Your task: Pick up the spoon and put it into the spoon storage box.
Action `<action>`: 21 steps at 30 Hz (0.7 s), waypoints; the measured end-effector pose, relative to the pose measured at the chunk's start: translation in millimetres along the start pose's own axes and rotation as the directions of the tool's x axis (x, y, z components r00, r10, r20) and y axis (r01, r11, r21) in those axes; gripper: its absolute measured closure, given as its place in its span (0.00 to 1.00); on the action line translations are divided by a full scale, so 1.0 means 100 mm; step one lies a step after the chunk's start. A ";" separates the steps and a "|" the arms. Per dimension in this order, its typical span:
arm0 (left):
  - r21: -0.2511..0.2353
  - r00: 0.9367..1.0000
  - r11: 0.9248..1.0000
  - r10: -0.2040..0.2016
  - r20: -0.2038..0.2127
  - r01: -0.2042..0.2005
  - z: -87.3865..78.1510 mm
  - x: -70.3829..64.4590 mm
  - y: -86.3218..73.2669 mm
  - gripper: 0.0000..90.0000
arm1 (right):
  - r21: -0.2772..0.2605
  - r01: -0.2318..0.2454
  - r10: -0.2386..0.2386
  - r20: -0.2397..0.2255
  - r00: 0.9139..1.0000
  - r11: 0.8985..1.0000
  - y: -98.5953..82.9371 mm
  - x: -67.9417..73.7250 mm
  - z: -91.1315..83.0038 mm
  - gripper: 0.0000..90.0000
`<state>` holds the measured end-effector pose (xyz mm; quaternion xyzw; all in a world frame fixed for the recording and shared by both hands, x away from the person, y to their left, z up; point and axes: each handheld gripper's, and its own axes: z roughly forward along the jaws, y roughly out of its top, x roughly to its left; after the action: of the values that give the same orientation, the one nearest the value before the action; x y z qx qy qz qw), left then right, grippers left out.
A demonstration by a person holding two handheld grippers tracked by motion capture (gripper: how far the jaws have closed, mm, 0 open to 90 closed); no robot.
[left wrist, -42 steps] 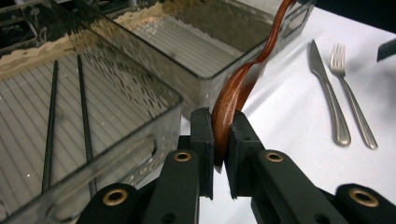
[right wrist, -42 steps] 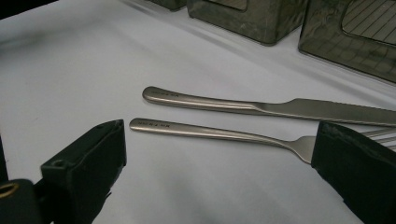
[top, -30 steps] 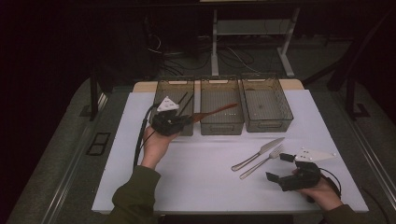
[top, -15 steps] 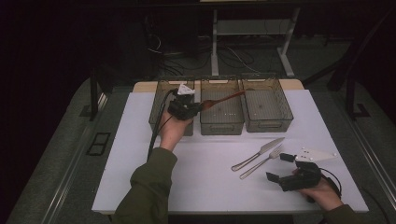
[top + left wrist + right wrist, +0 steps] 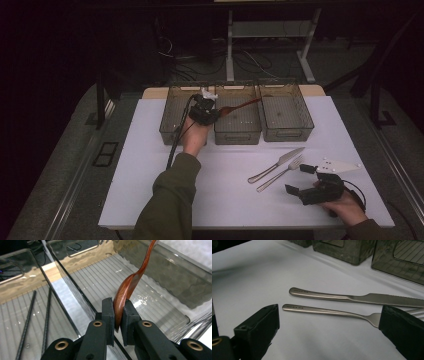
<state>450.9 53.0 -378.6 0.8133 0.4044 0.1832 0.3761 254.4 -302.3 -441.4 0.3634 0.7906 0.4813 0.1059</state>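
Over the middle bin: left gripper (image 5: 214, 111), jaws clamped on the bowl end of the wooden spoon (image 5: 130, 286).
Spoon position: handle slants toward 2 o'clock above the middle bin (image 5: 238, 134), off its floor.
Left bin (image 5: 15, 315): two black chopsticks (image 5: 26, 325) lie inside.
Right gripper (image 5: 302, 179): at 5 o'clock on the white table (image 5: 150, 165), jaws wide apart, holding nothing.
Between those jaws: fork (image 5: 329, 312), knife (image 5: 352, 298) just beside it.

Reddish-brown wooden spoon (image 5: 130, 287); silver knife (image 5: 359, 298) and fork (image 5: 329, 311); smoky, perhaps grey-tinted, ribbed bins (image 5: 237, 131); white table (image 5: 150, 165).
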 end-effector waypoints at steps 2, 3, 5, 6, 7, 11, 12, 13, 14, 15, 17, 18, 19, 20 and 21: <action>0.010 1.000 1.000 0.001 -0.002 -0.001 0.03 -0.01 -0.01 0.91 | 0.000 0.000 0.000 0.000 1.000 1.000 0.00 0.00 0.00 0.03; 0.012 1.000 1.000 0.000 -0.003 0.000 0.04 -0.01 -0.01 0.91 | 0.000 0.000 0.000 -0.001 1.000 1.000 0.00 0.00 0.00 0.03; 0.010 1.000 1.000 -0.008 -0.001 0.008 0.05 -0.02 -0.01 0.91 | 0.000 0.000 0.000 -0.001 1.000 1.000 0.00 0.00 0.00 0.03; 0.017 1.000 1.000 -0.002 0.002 0.002 0.05 -0.02 -0.01 0.90 | -0.001 0.000 0.000 -0.001 1.000 1.000 0.00 0.00 0.00 0.03; 0.017 1.000 1.000 -0.003 0.004 0.003 0.06 -0.03 -0.01 0.90 | -0.001 0.000 0.000 0.000 1.000 1.000 0.00 0.00 0.00 0.03; 0.013 1.000 1.000 0.001 -0.002 -0.001 0.06 -0.04 -0.01 0.79 | 0.000 0.000 0.000 -0.001 1.000 1.000 0.00 0.00 0.00 0.03; 0.014 1.000 1.000 0.002 0.000 -0.002 0.06 -0.04 -0.01 0.78 | 0.000 0.002 -0.002 -0.001 1.000 1.000 0.00 0.00 0.00 0.03; 0.014 1.000 1.000 0.005 0.001 -0.005 0.05 -0.04 0.00 0.76 | -0.001 0.001 -0.001 -0.001 1.000 1.000 0.00 0.00 0.00 0.03; 0.011 1.000 1.000 0.008 0.005 -0.008 0.05 -0.04 0.00 0.74 | 0.000 0.002 -0.002 -0.001 1.000 1.000 0.00 0.00 0.00 0.03; 0.007 1.000 1.000 0.012 0.007 -0.012 0.05 -0.04 0.00 0.73 | -0.001 0.001 -0.001 -0.001 1.000 1.000 0.00 0.00 0.00 0.03; -0.002 1.000 1.000 0.013 0.015 -0.013 0.04 -0.04 0.00 0.70 | -0.001 0.001 -0.001 -0.001 1.000 1.000 0.00 0.00 0.00 0.03; -0.005 1.000 1.000 0.020 0.020 -0.020 0.04 -0.05 0.00 0.69 | 0.000 0.001 -0.001 -0.001 1.000 1.000 0.00 0.00 0.00 0.03; -0.012 0.999 1.000 0.026 0.030 -0.026 0.04 -0.05 0.00 0.67 | 0.000 0.000 0.000 -0.001 1.000 1.000 0.00 0.00 0.00 0.03; -0.010 0.999 0.999 0.031 0.037 -0.031 0.03 -0.05 0.00 0.65 | 0.000 0.001 -0.001 -0.001 1.000 1.000 0.00 0.00 0.00 0.03; -0.010 0.999 0.999 0.033 0.040 -0.033 0.03 -0.05 0.00 0.64 | 0.000 0.000 0.000 -0.001 1.000 1.000 0.00 0.00 0.00 0.03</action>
<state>449.3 47.3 -379.9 0.8214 0.3826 0.1751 0.3850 254.2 -302.3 -441.3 0.3631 0.7907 0.4814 0.1057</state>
